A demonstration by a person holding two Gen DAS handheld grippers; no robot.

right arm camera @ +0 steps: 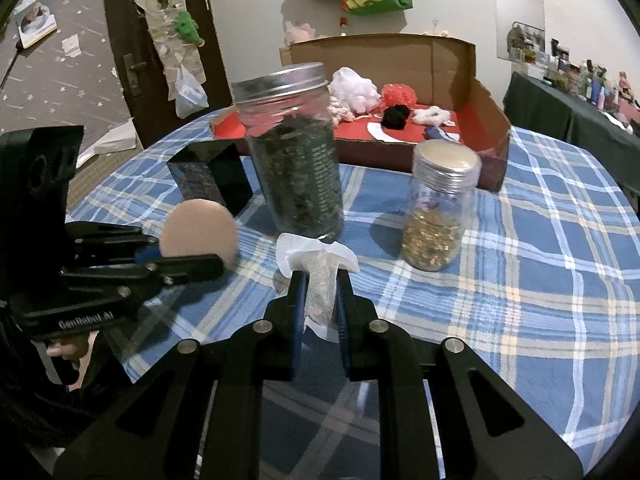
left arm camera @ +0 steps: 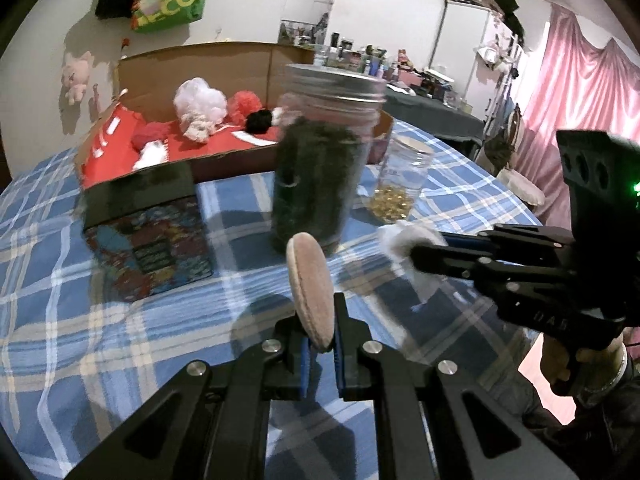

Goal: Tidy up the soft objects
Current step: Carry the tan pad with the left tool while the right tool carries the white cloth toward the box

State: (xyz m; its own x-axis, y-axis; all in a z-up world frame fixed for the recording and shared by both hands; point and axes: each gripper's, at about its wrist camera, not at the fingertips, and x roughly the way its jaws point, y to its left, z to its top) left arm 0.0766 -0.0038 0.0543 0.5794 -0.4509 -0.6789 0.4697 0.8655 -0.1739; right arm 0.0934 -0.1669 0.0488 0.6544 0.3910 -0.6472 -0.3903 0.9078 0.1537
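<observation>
**Both tongs loaded, soft items held clear of the desk ahead of sorting**

Desk (right arm camera: 560, 280): covered in a blue plaid cloth, serving as the work surface. At its far side sits an open cardboard box (right arm camera: 472, 96) with a red lining; white, red and black puffs already lie inside, so it is judged to be the collection point for soft goods.

Hard items stand between the tongs and the box: a tall jar of dark leaves (right arm camera: 296, 160) with a metal lid, a smaller jar of golden bits (right arm camera: 436, 208), and a dark printed carton (right arm camera: 208, 176). They are not soft and appear to be left alone.

Left tongs (left arm camera: 320, 344): clenched on a round beige powder puff (left arm camera: 310, 288), gripped by its lower edge so it stands upright, off the cloth.

Right tongs (right arm camera: 320, 300): clenched on a crumpled white gauze pad (right arm camera: 316, 264), bunched between the pads, also raised.

Judgement: both pieces are ready for carrying past the jars to the box.
</observation>
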